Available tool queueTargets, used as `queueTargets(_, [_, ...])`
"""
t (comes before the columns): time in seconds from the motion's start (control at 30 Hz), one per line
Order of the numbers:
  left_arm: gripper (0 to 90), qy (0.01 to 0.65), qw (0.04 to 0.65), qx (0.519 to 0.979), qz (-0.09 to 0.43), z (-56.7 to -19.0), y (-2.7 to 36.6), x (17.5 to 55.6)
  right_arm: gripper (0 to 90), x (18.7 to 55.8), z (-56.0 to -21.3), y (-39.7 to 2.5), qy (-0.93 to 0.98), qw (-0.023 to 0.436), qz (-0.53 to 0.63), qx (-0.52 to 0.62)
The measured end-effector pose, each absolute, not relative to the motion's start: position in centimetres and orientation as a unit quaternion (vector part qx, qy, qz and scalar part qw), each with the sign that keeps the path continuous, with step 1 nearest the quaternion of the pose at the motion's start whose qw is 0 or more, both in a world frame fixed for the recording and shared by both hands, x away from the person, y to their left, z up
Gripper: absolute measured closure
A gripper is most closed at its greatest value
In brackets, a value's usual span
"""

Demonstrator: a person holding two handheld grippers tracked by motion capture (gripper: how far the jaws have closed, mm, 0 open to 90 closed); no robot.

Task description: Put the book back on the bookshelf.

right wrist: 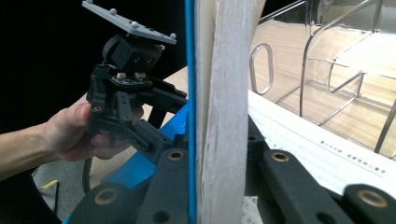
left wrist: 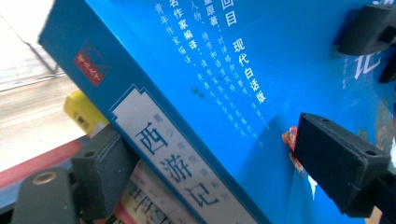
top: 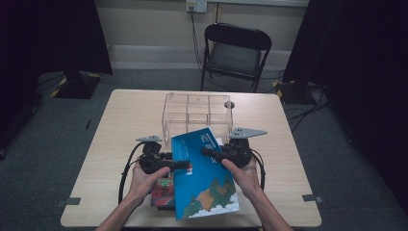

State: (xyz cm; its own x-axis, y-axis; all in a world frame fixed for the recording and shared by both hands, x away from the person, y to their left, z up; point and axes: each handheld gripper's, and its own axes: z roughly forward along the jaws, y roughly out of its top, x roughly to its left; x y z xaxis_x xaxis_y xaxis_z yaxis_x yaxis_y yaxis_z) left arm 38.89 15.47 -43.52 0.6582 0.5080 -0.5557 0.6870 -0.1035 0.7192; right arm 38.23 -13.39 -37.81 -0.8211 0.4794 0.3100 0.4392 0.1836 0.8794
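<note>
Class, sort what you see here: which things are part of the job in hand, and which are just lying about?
In the job: blue book, left gripper, right gripper, clear acrylic organizer.
Lying about: stacked books under the blue one, folding chair, wall socket.

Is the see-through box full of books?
No, the clear box at the middle of the table has bare compartments; the blue book is outside it.

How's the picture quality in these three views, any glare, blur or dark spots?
High view: dim and soft, with black corners; the blue book is the brightest thing. Left gripper view: window glare washes out the upper left, and the near pads are blurred. Right gripper view: the book's page edge is close and soft, and the background on the left is black.
</note>
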Motion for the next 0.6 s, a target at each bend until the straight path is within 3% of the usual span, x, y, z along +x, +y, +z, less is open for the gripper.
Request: queueTargets(0.6, [24.1, 0.410, 0.552, 0.708, -0.162, -44.09, 14.67, 39.31, 81.2, 37.57, -37.21, -12.95, 0.776, 0.034, 0.562, 0.285])
